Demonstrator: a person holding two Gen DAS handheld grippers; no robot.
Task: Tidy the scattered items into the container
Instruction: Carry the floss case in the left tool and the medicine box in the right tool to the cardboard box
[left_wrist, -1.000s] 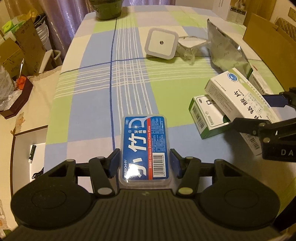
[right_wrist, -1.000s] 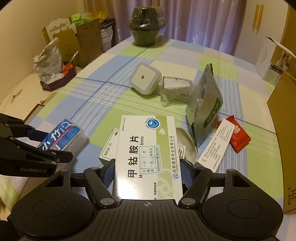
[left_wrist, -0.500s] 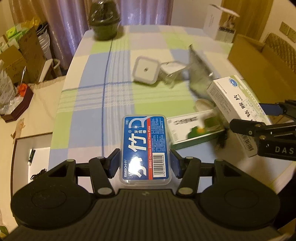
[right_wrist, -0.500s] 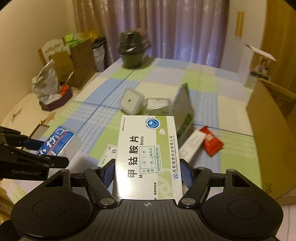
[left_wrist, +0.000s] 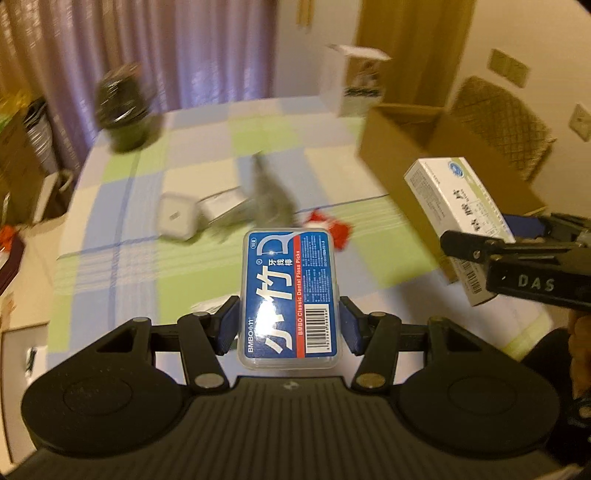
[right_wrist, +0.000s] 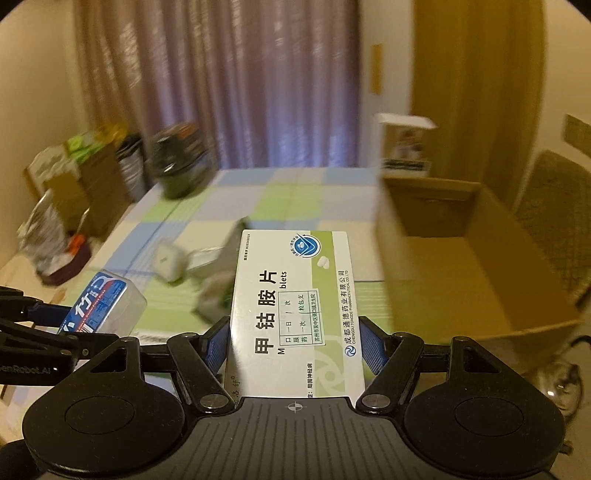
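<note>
Looking along the left wrist view
Left gripper (left_wrist: 289, 325): jaws clamped on the floss pick box (left_wrist: 289, 295), blue pads pressed against both long sides
Floss pick box: clear case with a blue label, held above the checked tablecloth (left_wrist: 147, 258), left of the cardboard box (left_wrist: 406, 162) and nearer the camera
Right gripper (left_wrist: 491, 236): seen side-on right of the floss pick box, jaws clamped on the medicine carton (left_wrist: 448, 206)
Medicine carton: white and green, held in the air in front of the cardboard box's near wall
Scattered items: white square device (left_wrist: 175, 218), silver pouch (left_wrist: 271, 195) and red packet (left_wrist: 328, 225) lying on the tablecloth left of the cardboard box, all blurred
Dark pot (left_wrist: 123, 110): at the far end of the tablecloth, well left of the cardboard box

Looking along the right wrist view
Right gripper (right_wrist: 293, 347): jaws clamped on the medicine carton (right_wrist: 291, 306), printed face up
Cardboard box (right_wrist: 461, 266): open, brown, just right of the held carton and beyond it
Left gripper (right_wrist: 55, 325): at the left edge, far from the cardboard box, jaws clamped on the floss pick box (right_wrist: 99, 299)
White square device (right_wrist: 168, 260): on the tablecloth (right_wrist: 280, 199), left of the carton
Dark pot (right_wrist: 179, 162): far left of the cardboard box, blurred
</note>
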